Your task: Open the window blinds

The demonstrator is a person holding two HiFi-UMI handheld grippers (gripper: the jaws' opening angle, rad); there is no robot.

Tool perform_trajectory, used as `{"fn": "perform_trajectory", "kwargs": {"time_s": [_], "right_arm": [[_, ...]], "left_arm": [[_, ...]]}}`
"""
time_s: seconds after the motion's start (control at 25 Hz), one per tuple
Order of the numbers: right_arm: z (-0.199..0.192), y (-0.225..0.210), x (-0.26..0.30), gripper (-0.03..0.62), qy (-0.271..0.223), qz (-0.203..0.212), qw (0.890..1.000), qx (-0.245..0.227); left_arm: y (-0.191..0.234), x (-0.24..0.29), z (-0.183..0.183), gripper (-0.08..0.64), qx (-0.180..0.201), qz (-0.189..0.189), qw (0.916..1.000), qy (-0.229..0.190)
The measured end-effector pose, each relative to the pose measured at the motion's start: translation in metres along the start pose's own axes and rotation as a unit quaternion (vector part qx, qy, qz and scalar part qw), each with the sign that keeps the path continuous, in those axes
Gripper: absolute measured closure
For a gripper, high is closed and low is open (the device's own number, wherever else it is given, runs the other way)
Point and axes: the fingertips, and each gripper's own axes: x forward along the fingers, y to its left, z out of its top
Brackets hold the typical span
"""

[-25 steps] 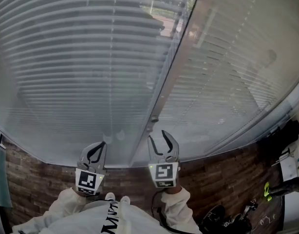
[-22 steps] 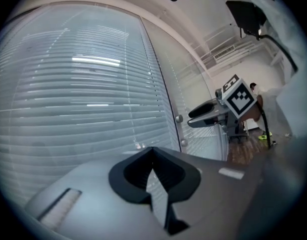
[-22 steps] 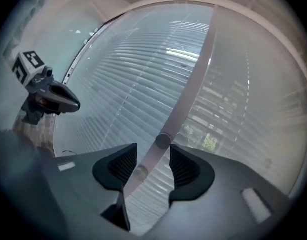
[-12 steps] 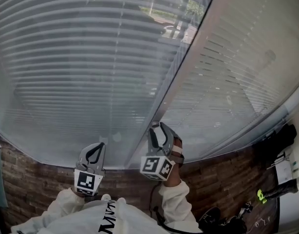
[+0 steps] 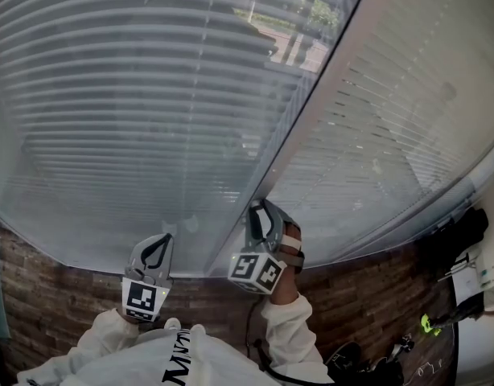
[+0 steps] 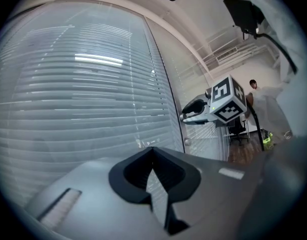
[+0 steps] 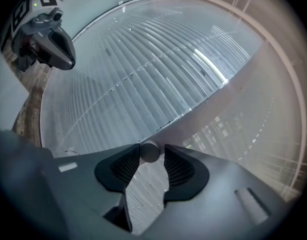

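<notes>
We are closing our right gripper (image 5: pixel 260 209) on a small round knob (image 7: pixel 150 151) at mid-frame, its stem hidden; our left gripper (image 5: pixel 162 241), lower left, is sitting closed, empty.

A pale slatted window blind (image 5: pixel 134 119) fills the upper left, a second blind (image 5: pixel 400 127) the right — pale frame post (image 5: pixel 311 123) between them, small round knob (image 7: pixel 149 151) at its foot.

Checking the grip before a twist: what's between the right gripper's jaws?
A round grey knob sits between the jaws of the right gripper, which have just been closing; the right gripper view shows it.
</notes>
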Motion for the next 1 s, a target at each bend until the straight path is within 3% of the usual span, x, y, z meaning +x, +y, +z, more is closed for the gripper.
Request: {"fn": "perform_trajectory", "kwargs": {"time_s": [0.16, 0.32, 0.56, 0.68, 0.88, 1.0], "right_arm": [[-0.003, 0.003, 0.002, 0.463, -0.003, -0.007, 1.000, 0.022], [-0.001, 0.000, 0.001, 0.465, -0.009, 0.009, 0.995, 0.096], [-0.002, -0.003, 0.001, 0.466, -0.024, 0.029, 0.973, 0.229], [-0.003, -0.005, 0.001, 0.466, -0.034, 0.042, 0.948, 0.313], [-0.007, -0.011, 0.000, 0.466, -0.048, 0.059, 0.883, 0.463], [-0.009, -0.012, 0.000, 0.466, -0.056, 0.064, 0.855, 0.511]], "left_arm": [[0.002, -0.001, -0.002, 0.560, 0.000, 0.003, 1.0000, 0.001], [0.004, -0.001, -0.003, 0.560, 0.003, 0.003, 1.0000, 0.003], [0.003, 0.000, -0.003, 0.560, 0.003, 0.001, 1.0000, 0.005], [0.004, 0.000, -0.004, 0.560, 0.003, 0.000, 1.0000, 0.006], [0.005, -0.001, -0.005, 0.560, 0.004, -0.001, 1.0000, 0.008], [0.005, -0.002, -0.006, 0.560, 0.003, -0.002, 1.0000, 0.008]]}}
